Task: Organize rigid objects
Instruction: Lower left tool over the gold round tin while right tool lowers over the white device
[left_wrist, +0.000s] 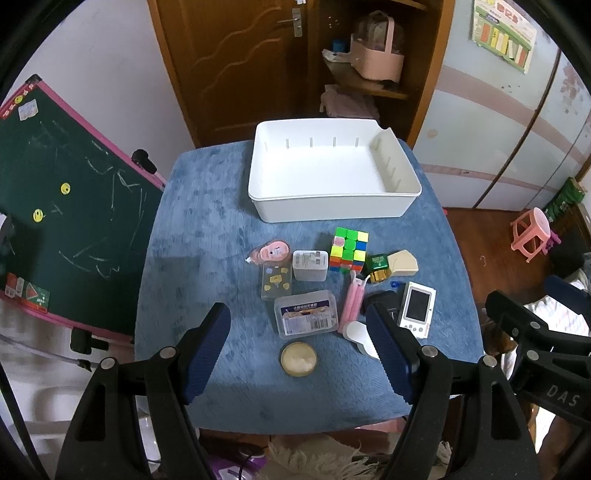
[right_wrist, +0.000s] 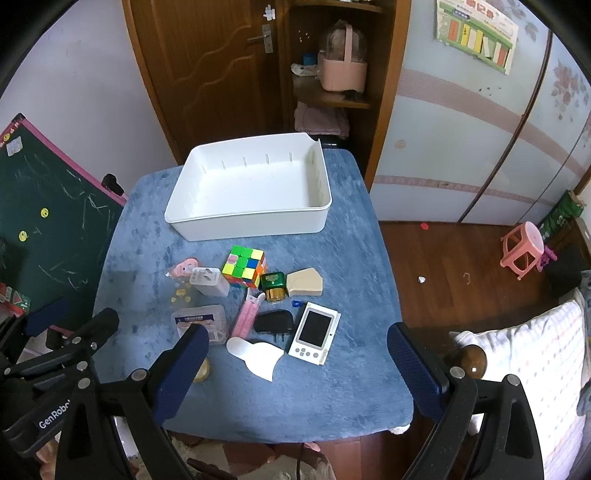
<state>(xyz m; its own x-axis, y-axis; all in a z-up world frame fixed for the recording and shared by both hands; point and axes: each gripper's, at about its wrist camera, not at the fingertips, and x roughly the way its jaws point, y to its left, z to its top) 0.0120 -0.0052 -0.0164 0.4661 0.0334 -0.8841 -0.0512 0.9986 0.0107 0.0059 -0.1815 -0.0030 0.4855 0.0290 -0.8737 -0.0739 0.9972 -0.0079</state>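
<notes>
An empty white bin (left_wrist: 332, 173) (right_wrist: 247, 192) stands at the far side of a blue-covered table (left_wrist: 207, 229) (right_wrist: 354, 280). In front of it lie small objects: a colour cube (left_wrist: 349, 250) (right_wrist: 244, 266), a white charger (left_wrist: 310, 265) (right_wrist: 209, 282), a clear plastic box (left_wrist: 306, 314) (right_wrist: 201, 321), a pink comb (left_wrist: 352, 301) (right_wrist: 246, 314), a white handheld device (left_wrist: 416, 310) (right_wrist: 314, 334), a round tin (left_wrist: 298, 359), a black adapter (right_wrist: 274, 322) and a white scoop (right_wrist: 258, 356). My left gripper (left_wrist: 301, 356) is open above the near objects. My right gripper (right_wrist: 295, 367) is open above the near table edge. Both are empty.
A green chalkboard (left_wrist: 62, 206) (right_wrist: 40, 236) leans left of the table. A wooden door and shelf stand behind. A pink stool (right_wrist: 522, 249) sits on the wooden floor at right. A green-gold tape roll (right_wrist: 274, 287) and a beige block (right_wrist: 304, 283) lie beside the cube.
</notes>
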